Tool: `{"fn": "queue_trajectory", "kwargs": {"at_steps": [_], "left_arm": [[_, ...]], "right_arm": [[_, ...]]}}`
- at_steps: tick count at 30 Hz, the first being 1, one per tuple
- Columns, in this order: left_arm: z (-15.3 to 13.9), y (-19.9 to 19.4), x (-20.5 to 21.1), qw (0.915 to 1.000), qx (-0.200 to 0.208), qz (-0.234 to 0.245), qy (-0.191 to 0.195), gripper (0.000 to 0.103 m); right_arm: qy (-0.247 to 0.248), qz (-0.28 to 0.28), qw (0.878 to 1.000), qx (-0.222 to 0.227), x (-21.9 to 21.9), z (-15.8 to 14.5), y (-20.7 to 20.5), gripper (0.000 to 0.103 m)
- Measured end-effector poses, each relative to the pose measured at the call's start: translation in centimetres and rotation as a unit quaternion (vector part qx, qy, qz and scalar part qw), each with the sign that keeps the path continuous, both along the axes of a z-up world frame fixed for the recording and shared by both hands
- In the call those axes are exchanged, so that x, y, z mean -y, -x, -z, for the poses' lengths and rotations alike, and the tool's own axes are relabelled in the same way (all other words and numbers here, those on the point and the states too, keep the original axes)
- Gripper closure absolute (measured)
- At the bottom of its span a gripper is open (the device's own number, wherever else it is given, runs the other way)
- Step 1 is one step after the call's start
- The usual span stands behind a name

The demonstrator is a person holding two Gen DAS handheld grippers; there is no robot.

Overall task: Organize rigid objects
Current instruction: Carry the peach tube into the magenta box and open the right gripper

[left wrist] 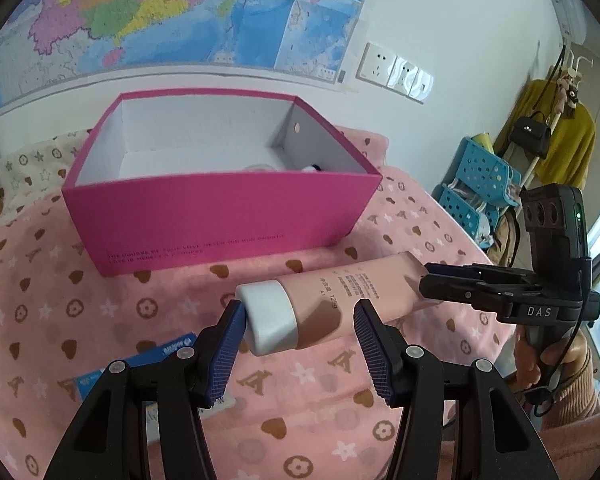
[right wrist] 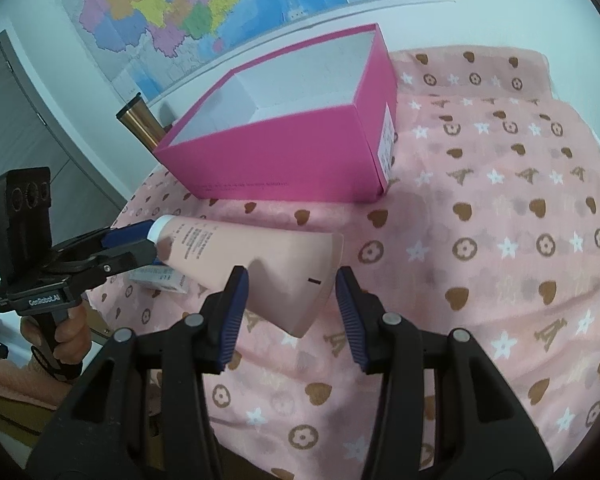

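A pale pink tube (left wrist: pixel 339 300) with a white cap (left wrist: pixel 268 320) hangs just above the pink patterned blanket (left wrist: pixel 100 300), in front of an open magenta box (left wrist: pixel 220 216). My left gripper (left wrist: pixel 300 340) is shut on the tube's cap end, its left pad against the cap. My right gripper (right wrist: pixel 290 300) is shut on the wide flat end of the tube (right wrist: pixel 260 264). Each gripper shows in the other's view: the right gripper (left wrist: pixel 431 280) and the left gripper (right wrist: pixel 140 244). The magenta box (right wrist: pixel 280 160) stands open behind the tube, with small white items low inside.
A blue-and-white packet (left wrist: pixel 168 356) lies on the blanket under my left gripper. A copper-coloured flask (right wrist: pixel 140 124) stands behind the box by the wall. Blue perforated baskets (left wrist: pixel 479 184) and a coat rack are off the bed's right side.
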State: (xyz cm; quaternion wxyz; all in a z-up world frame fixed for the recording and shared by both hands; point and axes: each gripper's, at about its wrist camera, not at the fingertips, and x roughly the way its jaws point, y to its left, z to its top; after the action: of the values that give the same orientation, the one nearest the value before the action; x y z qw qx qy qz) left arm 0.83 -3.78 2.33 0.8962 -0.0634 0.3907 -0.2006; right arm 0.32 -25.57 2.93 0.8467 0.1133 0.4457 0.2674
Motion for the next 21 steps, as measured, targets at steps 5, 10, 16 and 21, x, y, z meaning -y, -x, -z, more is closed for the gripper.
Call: {"fn": "queue_trajectory", "kwargs": {"at_steps": [5, 10, 16, 21], "left_arm": [[-0.9, -0.5, -0.2, 0.9999, 0.016, -0.003, -0.004, 0.047], [-1.9, -1.3, -0.2, 0.9995, 0.03, -0.007, -0.008, 0.047], [-2.9, -2.3, -0.2, 0.999, 0.044, -0.008, -0.008, 0.047], [-3.6, -3.3, -0.3, 0.9985, 0.053, -0.01, -0.01, 0.047]], "right_arm": [[0.003, -0.003, 1.0, 0.018, -0.2, -1.0, -0.8, 0.055], [0.0, -0.001, 0.999, 0.038, -0.2, -2.2, -1.7, 0.055], [0.0, 0.003, 0.998, 0.055, -0.2, -3.2, -2.6, 0.055], [0.001, 0.004, 0.998, 0.067, -0.3, -4.0, -3.3, 0.055]]}}
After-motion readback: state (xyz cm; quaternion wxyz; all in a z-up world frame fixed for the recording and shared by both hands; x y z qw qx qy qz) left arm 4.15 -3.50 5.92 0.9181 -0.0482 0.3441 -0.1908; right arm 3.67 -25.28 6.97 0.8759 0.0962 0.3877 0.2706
